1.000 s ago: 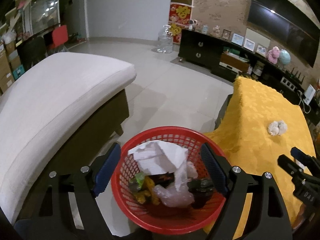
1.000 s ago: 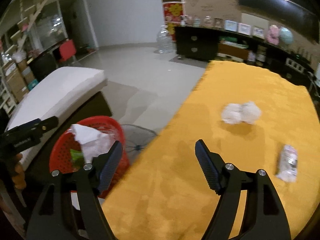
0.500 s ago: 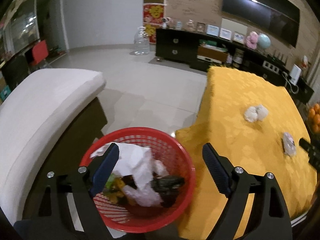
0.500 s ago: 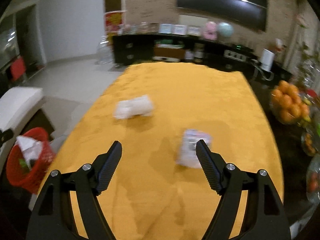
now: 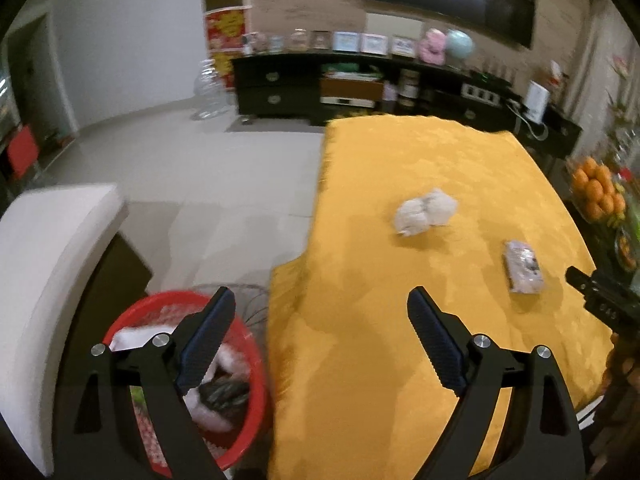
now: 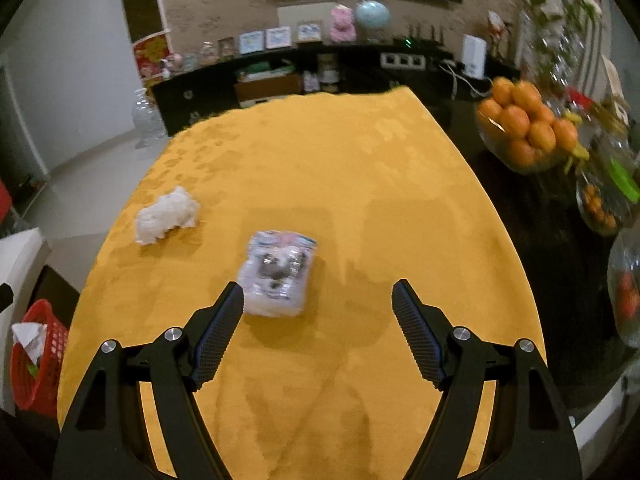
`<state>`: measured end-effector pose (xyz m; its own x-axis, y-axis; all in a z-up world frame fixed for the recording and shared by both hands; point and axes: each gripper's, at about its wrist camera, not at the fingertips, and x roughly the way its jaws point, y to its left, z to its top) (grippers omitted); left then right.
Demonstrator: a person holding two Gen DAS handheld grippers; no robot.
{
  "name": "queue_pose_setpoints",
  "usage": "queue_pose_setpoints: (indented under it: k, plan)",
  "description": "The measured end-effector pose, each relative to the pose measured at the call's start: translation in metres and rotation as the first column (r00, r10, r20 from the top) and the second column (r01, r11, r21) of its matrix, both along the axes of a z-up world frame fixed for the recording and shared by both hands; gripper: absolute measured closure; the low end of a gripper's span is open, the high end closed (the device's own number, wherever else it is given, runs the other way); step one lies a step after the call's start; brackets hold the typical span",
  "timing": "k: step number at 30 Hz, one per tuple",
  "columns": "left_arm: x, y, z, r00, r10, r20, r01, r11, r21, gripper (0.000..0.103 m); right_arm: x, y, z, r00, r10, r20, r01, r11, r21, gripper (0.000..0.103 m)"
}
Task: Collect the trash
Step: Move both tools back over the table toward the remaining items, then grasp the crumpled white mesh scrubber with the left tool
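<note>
A yellow-clothed table carries a crumpled white tissue and a clear plastic wrapper. On the floor at its left edge stands a red mesh basket holding paper and wrappers. My left gripper hovers over the table's near-left corner, its jaws opening with nothing between them. Over the table my right gripper is open and empty, the wrapper just ahead of its left finger. In the left wrist view the right gripper's tip pokes in at the right.
A white-cushioned bench stands left of the basket. A bowl of oranges and glass vessels sit on a dark surface right of the table. A dark TV cabinet lines the far wall, and pale tiled floor lies between.
Both grippers swung right, from over the basket and the table's left edge to over the table. The wrapper now lies close ahead of the right gripper. The left jaws spread slightly wider.
</note>
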<state>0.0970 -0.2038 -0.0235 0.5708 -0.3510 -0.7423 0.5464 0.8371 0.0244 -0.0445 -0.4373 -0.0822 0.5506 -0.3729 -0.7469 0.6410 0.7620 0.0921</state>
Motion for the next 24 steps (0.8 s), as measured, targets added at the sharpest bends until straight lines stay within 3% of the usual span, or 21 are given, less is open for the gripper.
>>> queue_pose_setpoints:
  k: [5,9,20,24]
  plan:
    - [0.013,-0.051,-0.004,0.993,-0.102,0.054,0.096,0.99,0.103,0.017,-0.005,-0.017,-0.012,0.998,-0.059,-0.021,0.06,0.997,0.057,0.029]
    - [0.03,-0.085,-0.021,0.985,-0.168,0.032,0.161,0.976,0.145,0.017,-0.004,-0.016,-0.017,0.998,-0.062,-0.03,0.064,0.996,0.067,0.029]
    - [0.072,-0.147,-0.059,0.961,-0.275,-0.029,0.276,0.95,0.144,0.017,0.009,-0.014,-0.022,0.998,-0.045,-0.037,0.048,0.995,0.089,0.029]
    - [0.082,-0.17,-0.078,0.95,-0.311,-0.043,0.313,0.933,0.18,0.017,0.012,-0.014,-0.022,0.999,-0.03,-0.036,0.033,0.995,0.09,0.029]
